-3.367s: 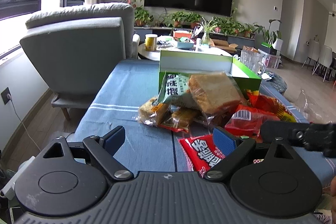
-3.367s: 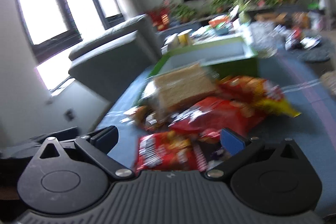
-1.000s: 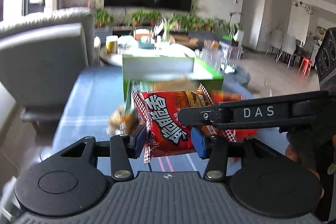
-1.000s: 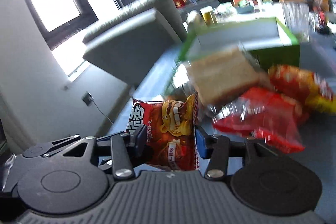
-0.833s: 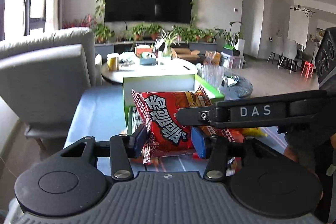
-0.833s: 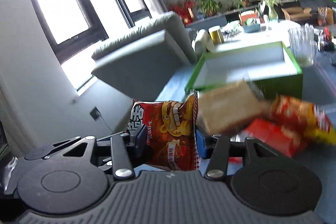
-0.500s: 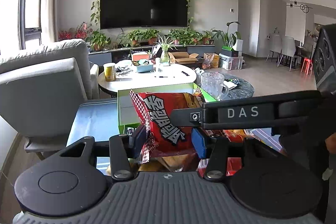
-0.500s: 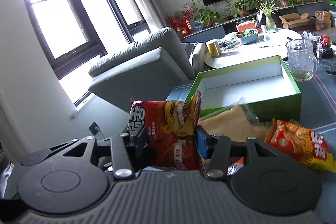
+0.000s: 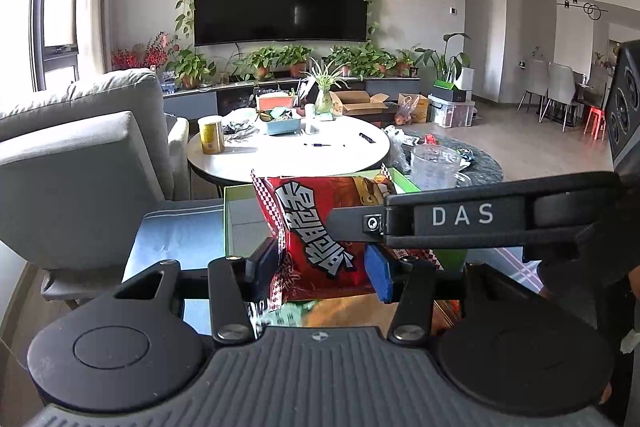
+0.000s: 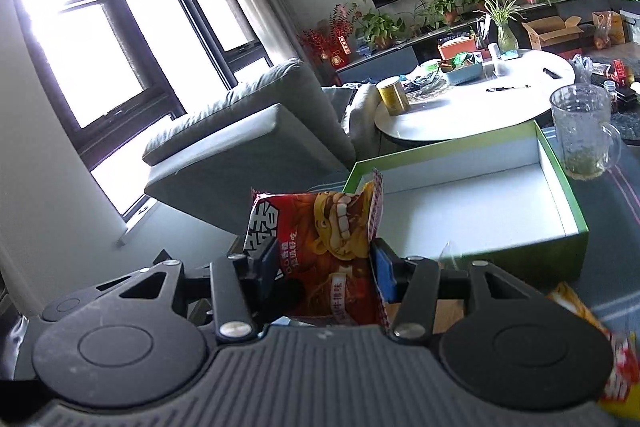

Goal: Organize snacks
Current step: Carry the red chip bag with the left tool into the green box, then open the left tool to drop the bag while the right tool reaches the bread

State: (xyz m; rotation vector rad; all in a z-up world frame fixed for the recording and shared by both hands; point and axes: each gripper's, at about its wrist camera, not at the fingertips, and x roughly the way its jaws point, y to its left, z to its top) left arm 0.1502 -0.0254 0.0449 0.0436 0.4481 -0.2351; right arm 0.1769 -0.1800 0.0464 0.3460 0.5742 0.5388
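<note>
A red snack bag [image 9: 312, 227] with bold white characters and a gorilla face hangs above the table. My left gripper [image 9: 320, 267] is shut on its lower part. From the right, the dark finger [image 9: 440, 219] of my right gripper crosses the same bag. In the right wrist view the red bag [image 10: 320, 239] stands upright between the blue pads, with my right gripper [image 10: 324, 267] shut on it. Just beyond lies the open green box [image 10: 568, 187], its white inside empty. In the left wrist view the bag hides most of the green box [image 9: 230, 219].
Other snack packs lie low under the grippers: a tan one [image 9: 344, 311] and a yellow-red one [image 10: 580, 311]. A glass pitcher [image 10: 584, 131] stands right of the box. A grey armchair [image 10: 248, 131] is at the left, a round white table [image 9: 288, 151] behind.
Both grippers have moved forward and slightly up with the red bag. The green box is now closer, and the snack pile has dropped below the fingers.
</note>
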